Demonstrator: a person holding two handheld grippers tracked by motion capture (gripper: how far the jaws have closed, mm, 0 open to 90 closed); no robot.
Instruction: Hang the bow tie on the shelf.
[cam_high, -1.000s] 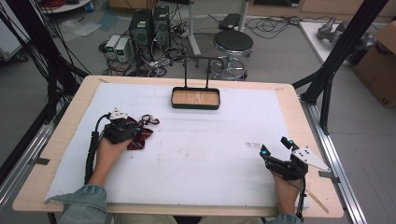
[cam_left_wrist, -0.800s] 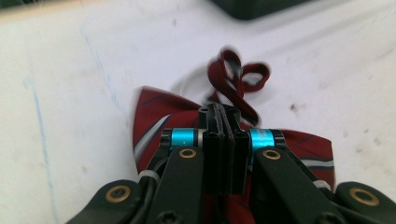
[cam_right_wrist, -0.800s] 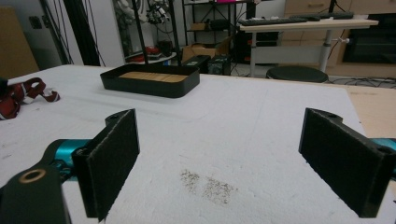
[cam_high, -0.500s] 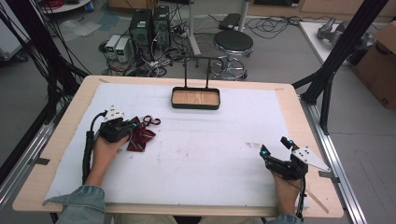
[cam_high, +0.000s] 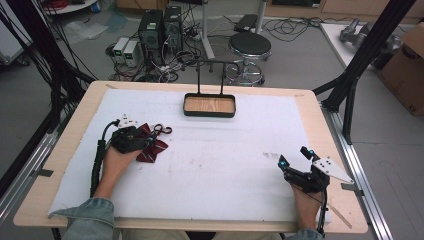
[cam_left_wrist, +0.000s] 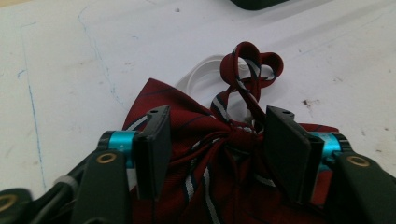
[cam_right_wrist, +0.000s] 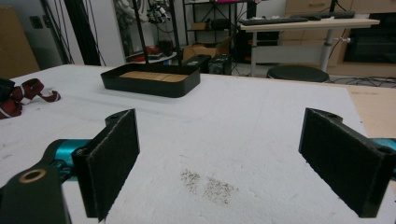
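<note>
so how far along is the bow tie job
Early. Nothing looks placed: the tray holds nothing. In hand: the left claw straddles the bow tie at its knot, its jaws having just been opening, pads apart from the cloth. The right claw waits open. Left: gripping and moving it, perhaps to the tray.

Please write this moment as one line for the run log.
left gripper: jaws just opened, bow tie between them, not pinched | right gripper: open, nothing between | tray: far side

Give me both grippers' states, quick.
Left gripper: open, jaws just been opening, astride the bow tie without pressing it.
Right gripper: open wide, nothing between the jaws.
</note>
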